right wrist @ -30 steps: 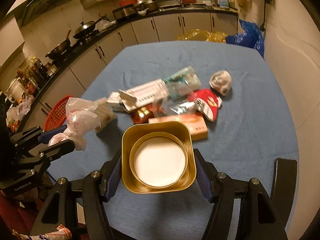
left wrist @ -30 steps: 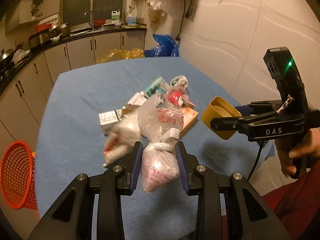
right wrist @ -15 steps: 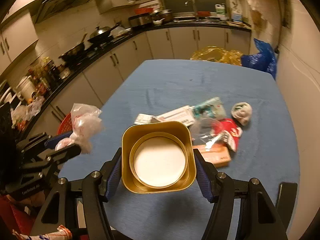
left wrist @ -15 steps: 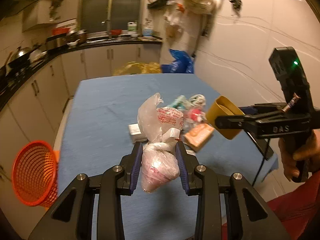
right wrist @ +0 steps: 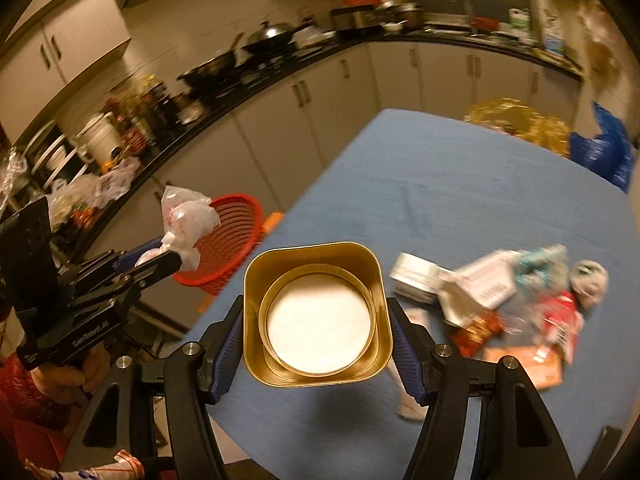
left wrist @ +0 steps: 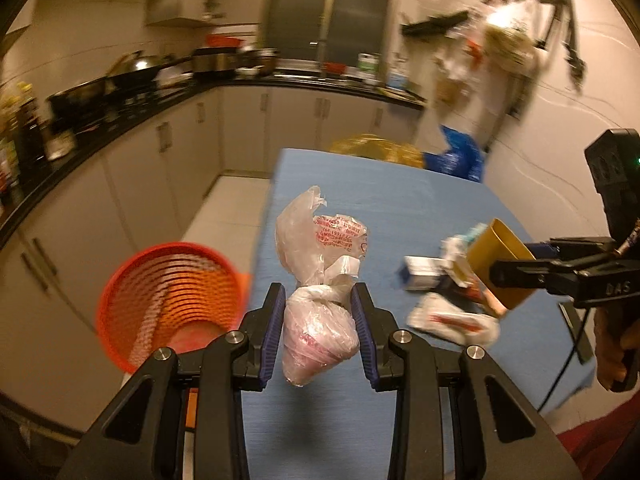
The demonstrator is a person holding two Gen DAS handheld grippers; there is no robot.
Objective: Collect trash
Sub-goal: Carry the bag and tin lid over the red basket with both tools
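My left gripper [left wrist: 318, 332] is shut on a knotted clear plastic bag [left wrist: 320, 280] with red print, held above the left edge of the blue table [left wrist: 400, 208]. An orange mesh basket [left wrist: 172, 300] stands on the floor just left of it. My right gripper [right wrist: 316, 350] is shut on a square gold tin [right wrist: 316, 312] with a white round lid inside. In the right wrist view the left gripper [right wrist: 156, 258] with the plastic bag [right wrist: 186, 220] hangs in front of the orange basket [right wrist: 232, 236]. In the left wrist view the gold tin [left wrist: 500, 264] shows at right.
Loose trash [right wrist: 500, 304] lies on the table's right part: cartons, wrappers, a crumpled ball. Kitchen cabinets and a counter [left wrist: 120, 120] with pans run along the left and back. A yellow bag [left wrist: 376, 150] and a blue bag [left wrist: 456, 158] sit beyond the table's far end.
Both grippers have swung left with their loads. The basket now lies close to the left gripper, and the trash pile has slid to the right in both views.
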